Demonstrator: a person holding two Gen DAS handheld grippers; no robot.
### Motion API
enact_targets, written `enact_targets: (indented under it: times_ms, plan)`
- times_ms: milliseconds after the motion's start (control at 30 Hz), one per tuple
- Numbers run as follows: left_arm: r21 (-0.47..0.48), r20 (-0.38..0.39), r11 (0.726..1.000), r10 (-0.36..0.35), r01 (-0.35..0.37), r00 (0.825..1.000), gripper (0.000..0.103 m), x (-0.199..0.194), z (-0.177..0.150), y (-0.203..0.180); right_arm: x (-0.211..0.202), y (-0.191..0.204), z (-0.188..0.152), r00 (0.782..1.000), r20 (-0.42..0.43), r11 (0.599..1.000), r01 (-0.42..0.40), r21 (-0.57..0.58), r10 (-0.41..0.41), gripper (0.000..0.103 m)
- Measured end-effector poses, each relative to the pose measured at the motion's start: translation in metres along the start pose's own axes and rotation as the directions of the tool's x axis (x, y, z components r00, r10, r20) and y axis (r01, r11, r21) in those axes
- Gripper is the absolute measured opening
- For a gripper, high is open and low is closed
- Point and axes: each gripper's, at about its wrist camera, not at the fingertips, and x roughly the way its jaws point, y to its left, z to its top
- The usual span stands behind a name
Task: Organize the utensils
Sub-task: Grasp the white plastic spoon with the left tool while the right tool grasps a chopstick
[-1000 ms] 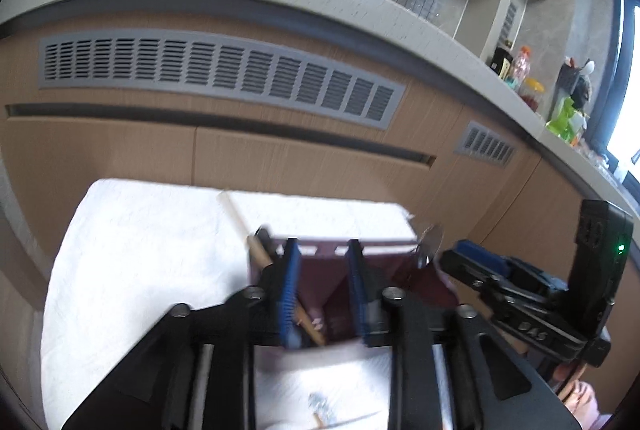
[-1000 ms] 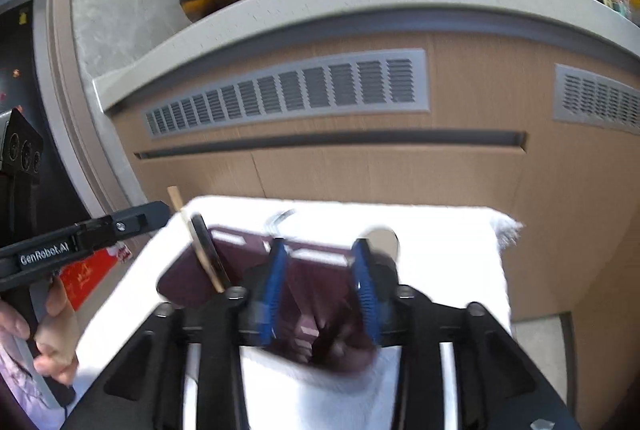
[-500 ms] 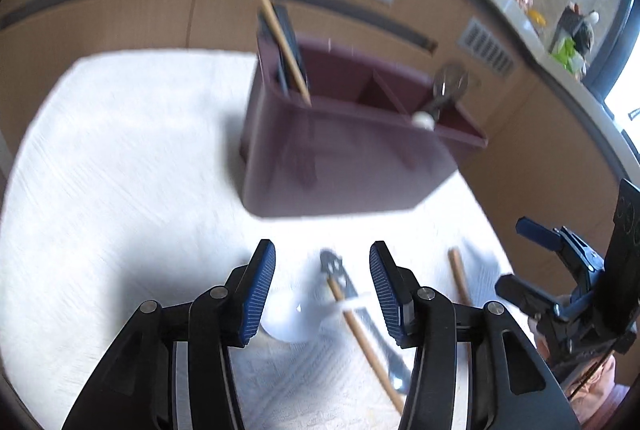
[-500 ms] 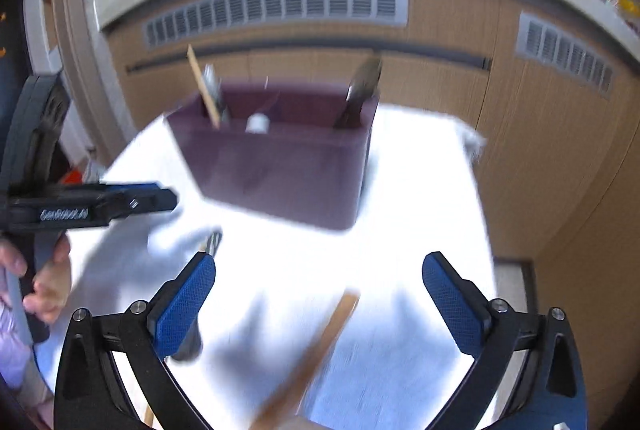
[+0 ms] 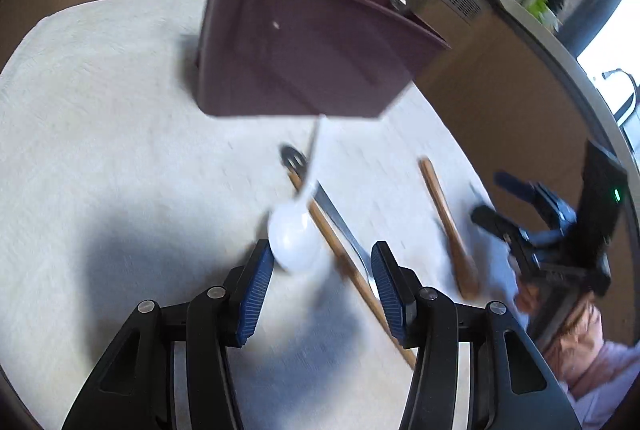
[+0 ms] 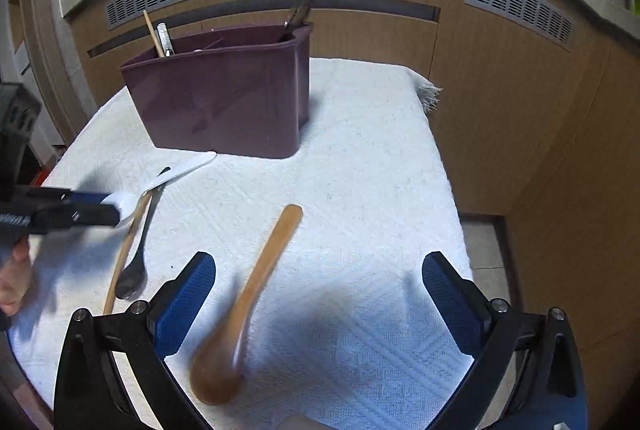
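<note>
- Both grippers had dropped away from the purple utensil caddy (image 6: 224, 97) since a second earlier, when their jaws stood close against it, and now pointed down at the white cloth (image 6: 360, 169).
- The left gripper (image 5: 322, 270) stood partly open with nothing clamped; its left pad (image 5: 256, 286) was just beside the bowl of a white plastic spoon (image 5: 294, 242), though blur hid whether they touched.
- That spoon lay across a wooden chopstick (image 5: 340, 254) and a dark metal spoon (image 6: 138, 254), its handle tip reaching the foot of the caddy.
- The right gripper (image 6: 320, 294) had gone from half-closed to fully wide, gripping nothing.
- A wooden spoon (image 6: 248, 302) lay on the cloth between its fingers, nearer the left one, bowl toward the camera and handle toward the caddy.
- The caddy stood upright at the far side of the cloth, before the wooden cabinet fronts (image 6: 500, 89).
- It held a chopstick and a metal handle in its left end and a dark utensil in its right end.
- A hand (image 6: 12, 282) showed at the left edge of the right wrist view.
</note>
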Motion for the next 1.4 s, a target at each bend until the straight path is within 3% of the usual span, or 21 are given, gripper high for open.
enact_targets:
  times_ms: [167,433,633,733,800,933,1000,1033,1133,1200,1233,1300,1400]
  plan:
    - [0.029,-0.001,0.999,0.046,-0.046,0.999,0.053,-0.012,-0.021,-0.017,0.005,0.002,-0.006,0.999,-0.032,0.999,-0.035,0.014,0.035,0.103]
    - [0.091,0.094,0.974,0.197,-0.206,0.976,0.052,-0.014,-0.004,-0.015,0.005,0.012,-0.015,0.983,-0.069,0.985,-0.169,0.023,0.170,0.103]
    - [0.101,0.139,0.944,0.300,-0.315,0.944,0.051,0.007,-0.003,-0.017,-0.005,0.016,-0.018,0.987,-0.037,0.987,-0.159,-0.003,0.159,0.103]
    - [0.113,0.169,0.934,0.318,-0.339,0.933,0.035,0.009,-0.002,-0.023,-0.009,0.016,-0.017,0.989,-0.027,0.989,-0.149,-0.007,0.149,0.103]
    - [0.128,0.192,0.928,0.324,-0.351,0.926,0.035,0.007,-0.003,-0.028,-0.011,0.017,-0.015,0.989,-0.027,0.989,-0.145,-0.014,0.145,0.103]
    - [0.160,0.279,0.900,0.353,-0.406,0.893,0.035,-0.009,-0.011,-0.040,-0.014,0.022,-0.015,0.993,-0.020,0.992,-0.117,-0.045,0.116,0.103]
    - [0.142,0.314,0.901,0.351,-0.409,0.882,0.035,-0.027,-0.013,-0.042,-0.013,0.022,-0.013,0.996,-0.016,0.995,-0.091,-0.043,0.090,0.102]
    - [0.122,0.336,0.906,0.346,-0.405,0.876,0.035,-0.040,-0.014,-0.042,-0.011,0.021,-0.012,0.996,-0.022,0.995,-0.089,-0.037,0.088,0.100]
    - [0.067,0.382,0.921,0.332,-0.384,0.862,0.035,-0.070,-0.012,-0.042,-0.004,0.026,-0.005,0.990,-0.062,0.991,-0.130,-0.017,0.129,0.077]
    - [0.027,0.410,0.923,0.341,-0.385,0.846,0.035,-0.087,-0.012,-0.041,0.002,0.036,0.002,0.983,-0.090,0.986,-0.164,-0.019,0.161,0.051]
    - [0.007,0.423,0.925,0.343,-0.381,0.839,0.035,-0.095,-0.013,-0.039,0.004,0.043,0.005,0.981,-0.096,0.984,-0.174,-0.033,0.170,0.044]
    - [-0.014,0.424,0.925,0.349,-0.380,0.835,0.035,-0.105,-0.016,-0.037,0.006,0.063,0.009,0.978,-0.102,0.978,-0.193,-0.083,0.184,0.030]
    - [-0.016,0.408,0.921,0.360,-0.388,0.839,0.035,-0.107,-0.021,-0.033,0.009,0.091,0.014,0.963,-0.131,0.956,-0.255,-0.146,0.236,0.018]
